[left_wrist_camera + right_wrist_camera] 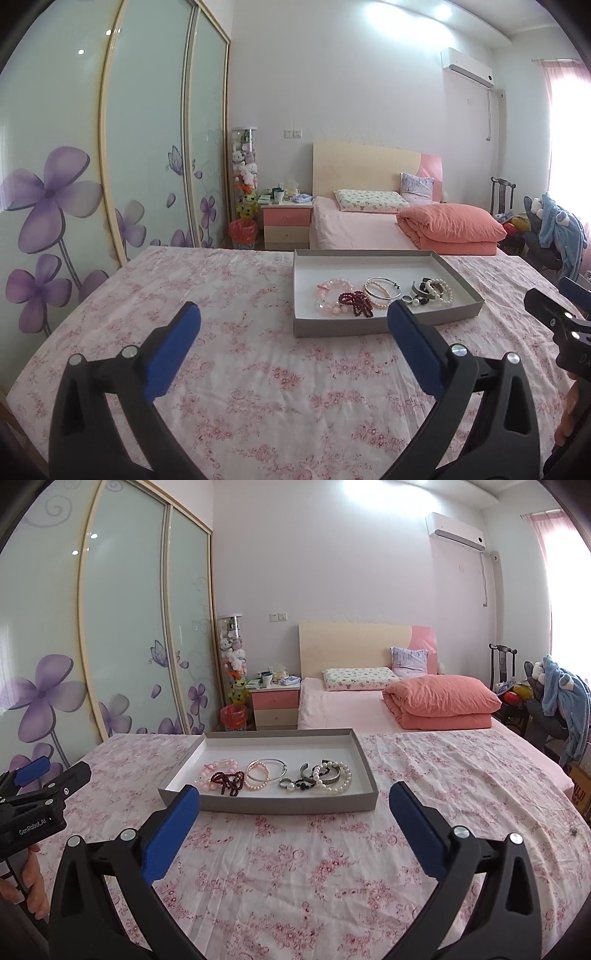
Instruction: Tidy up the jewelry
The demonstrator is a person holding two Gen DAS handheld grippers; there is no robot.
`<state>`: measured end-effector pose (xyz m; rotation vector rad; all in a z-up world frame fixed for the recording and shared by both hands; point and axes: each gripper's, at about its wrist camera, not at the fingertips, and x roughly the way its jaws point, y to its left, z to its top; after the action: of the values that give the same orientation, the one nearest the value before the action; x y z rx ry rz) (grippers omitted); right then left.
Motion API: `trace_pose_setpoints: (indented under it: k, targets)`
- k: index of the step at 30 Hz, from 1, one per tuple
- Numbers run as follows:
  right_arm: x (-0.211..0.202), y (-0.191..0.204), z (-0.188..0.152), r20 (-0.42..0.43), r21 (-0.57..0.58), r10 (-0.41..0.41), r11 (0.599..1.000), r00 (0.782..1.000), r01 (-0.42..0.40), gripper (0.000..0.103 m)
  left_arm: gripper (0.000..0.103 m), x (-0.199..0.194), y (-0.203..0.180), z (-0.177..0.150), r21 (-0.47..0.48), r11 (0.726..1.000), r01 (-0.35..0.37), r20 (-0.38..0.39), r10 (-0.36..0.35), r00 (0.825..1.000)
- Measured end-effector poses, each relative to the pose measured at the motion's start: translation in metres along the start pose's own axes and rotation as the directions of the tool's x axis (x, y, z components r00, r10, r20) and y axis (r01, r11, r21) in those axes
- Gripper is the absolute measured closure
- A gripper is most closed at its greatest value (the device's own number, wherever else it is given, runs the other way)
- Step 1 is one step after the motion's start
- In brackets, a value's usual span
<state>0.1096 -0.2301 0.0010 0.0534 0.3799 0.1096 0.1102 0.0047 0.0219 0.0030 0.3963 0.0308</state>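
A shallow grey tray point(384, 326) point(295, 806) with a white inside sits on the floral cloth. In it lie a pink bead bracelet point(327, 295) point(218, 766), a dark red bead bracelet point(356, 301) point(229, 781), a silver bangle with a pearl strand point(382, 290) point(266, 771), and a white pearl bracelet with dark metal cuffs point(434, 291) point(328, 779). My left gripper point(293, 321) is open and empty, short of the tray. My right gripper point(293, 805) is open and empty at the tray's near wall. Each gripper shows at the other view's edge.
The floral cloth point(258, 376) point(314, 867) covers the surface around the tray. A small metal item point(573, 831) lies on the cloth at the far right. Behind stand a pink bed point(369, 709), a nightstand point(275, 707) and a sliding wardrobe point(147, 129).
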Motion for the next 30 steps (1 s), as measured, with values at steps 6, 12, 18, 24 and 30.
trace_pose_setpoints:
  k: [6,12,18,24,30]
  targets:
    - [-0.006,-0.001,-0.012,-0.001,0.017,0.019,1.000,1.000,-0.019,0.002,0.004,-0.011,-0.012,-0.009,0.049,0.999,-0.001,0.043,-0.001,0.999]
    - [-0.008,-0.003,-0.021,-0.010,0.028,0.022,0.999,1.000,-0.021,0.002,0.004,-0.012,-0.017,-0.015,0.056,0.998,0.024,0.040,-0.026,0.999]
    - [-0.012,-0.004,-0.019,0.005,0.034,0.025,0.999,1.000,-0.025,0.002,0.004,-0.012,-0.016,-0.017,0.048,0.998,0.032,0.048,-0.035,0.998]
    - [-0.013,-0.004,-0.018,0.009,0.032,0.028,0.999,1.000,-0.028,0.002,0.004,-0.011,-0.015,-0.018,0.043,0.999,0.032,0.044,-0.033,0.998]
    - [-0.013,-0.004,-0.017,0.005,0.031,0.030,0.999,1.000,-0.030,0.002,0.004,-0.010,-0.015,-0.019,0.039,0.999,0.034,0.039,-0.036,0.999]
